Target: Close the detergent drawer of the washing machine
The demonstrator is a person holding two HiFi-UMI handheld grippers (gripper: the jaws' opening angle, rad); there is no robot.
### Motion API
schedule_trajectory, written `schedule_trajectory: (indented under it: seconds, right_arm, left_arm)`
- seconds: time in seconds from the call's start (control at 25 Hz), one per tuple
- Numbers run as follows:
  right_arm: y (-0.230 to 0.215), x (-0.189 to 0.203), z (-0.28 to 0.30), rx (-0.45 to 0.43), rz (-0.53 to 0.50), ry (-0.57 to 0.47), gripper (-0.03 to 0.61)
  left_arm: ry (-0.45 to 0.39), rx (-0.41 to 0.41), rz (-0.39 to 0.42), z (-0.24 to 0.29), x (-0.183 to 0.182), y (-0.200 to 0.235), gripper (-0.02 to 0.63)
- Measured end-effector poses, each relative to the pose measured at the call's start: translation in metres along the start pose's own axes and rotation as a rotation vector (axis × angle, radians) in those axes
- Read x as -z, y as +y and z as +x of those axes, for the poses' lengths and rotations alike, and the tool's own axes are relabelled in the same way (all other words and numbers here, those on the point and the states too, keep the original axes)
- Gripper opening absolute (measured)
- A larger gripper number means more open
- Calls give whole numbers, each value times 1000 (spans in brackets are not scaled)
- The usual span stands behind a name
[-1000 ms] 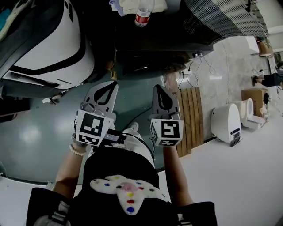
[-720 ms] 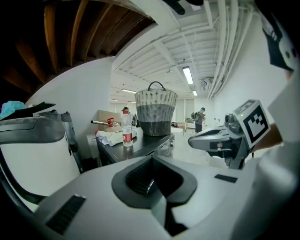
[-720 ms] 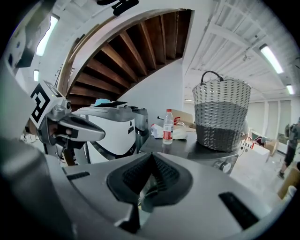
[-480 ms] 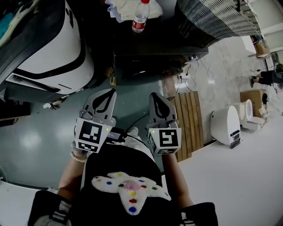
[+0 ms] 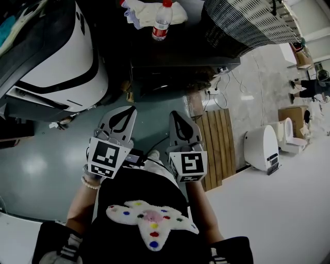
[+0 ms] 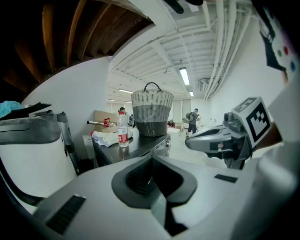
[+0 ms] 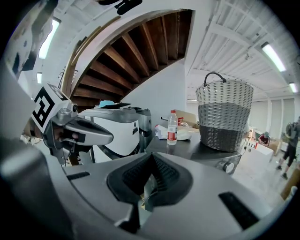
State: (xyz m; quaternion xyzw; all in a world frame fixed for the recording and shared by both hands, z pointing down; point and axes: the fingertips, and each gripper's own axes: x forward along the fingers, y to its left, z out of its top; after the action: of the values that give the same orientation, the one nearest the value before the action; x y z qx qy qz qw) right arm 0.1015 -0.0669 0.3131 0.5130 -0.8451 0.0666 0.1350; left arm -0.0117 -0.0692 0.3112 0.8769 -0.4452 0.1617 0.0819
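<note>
Grey-green glossy floor (image 5: 31, 154) spreads between a standing person and a bulky white appliance with black trim (image 5: 56, 56), beside which stands the dark-topped, dark-fronted washing machine (image 5: 175, 49). A tall two-tone woven basket with a hoop handle (image 5: 247, 20) rests on the machine's top, and a panel of brown wooden slats (image 5: 219, 139) lies on the floor to the right. The person holds the grey left gripper (image 5: 126, 112) and the grey right gripper (image 5: 179, 118) side by side. Both point toward the machine but are well apart from it, and each is clenched on nothing. Also on the machine's top are a crumpled white cloth (image 5: 147, 10) and a clear plastic bottle with a red label and cap (image 5: 161, 23). The detergent drawer belongs on the machine's shadowed front, which is too dark to read, so I cannot tell whether it is pushed home. Grippers held off like this would suit someone about to walk up to an open drawer, or equally someone who has stepped away from a closed one. The head view alone shows the floor separating tools and machine. Only the gripper views show the ribbed black pads (image 6: 140, 178) pressed together with nothing between them. The right gripper view adds a round silver knob (image 7: 227, 166) at the machine's front corner and the brown timber underside of a staircase (image 7: 140, 51).
</note>
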Motion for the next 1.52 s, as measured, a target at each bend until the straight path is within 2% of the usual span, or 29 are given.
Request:
schedule_trajectory:
  seconds: [0.08, 0.24, 0.52, 0.72, 0.96, 1.44, 1.52]
  right_arm:
    - [0, 1, 0, -3, -1, 9, 3]
    - [2, 13, -4, -15, 13, 98, 3]
    - [2, 1, 2, -18, -6, 4, 3]
    - [6, 12, -1, -31, 7, 89, 3]
    - [2, 9, 2, -27, 1, 52, 3]
    - [5, 15, 4, -44, 4, 104, 3]
    - [4, 11, 6, -42, -3, 64, 3]
  left_arm:
    - [2, 3, 6, 1, 0, 0, 11]
    - [6, 1, 3, 2, 1, 0, 11]
    - [10, 6, 1, 4, 2, -2, 11]
    - [12, 2, 5, 5, 2, -1, 11]
    - [14, -1, 7, 7, 2, 0, 11]
    - [22, 4, 9, 11, 3, 1, 11]
    - [22, 4, 10, 11, 3, 1, 11]
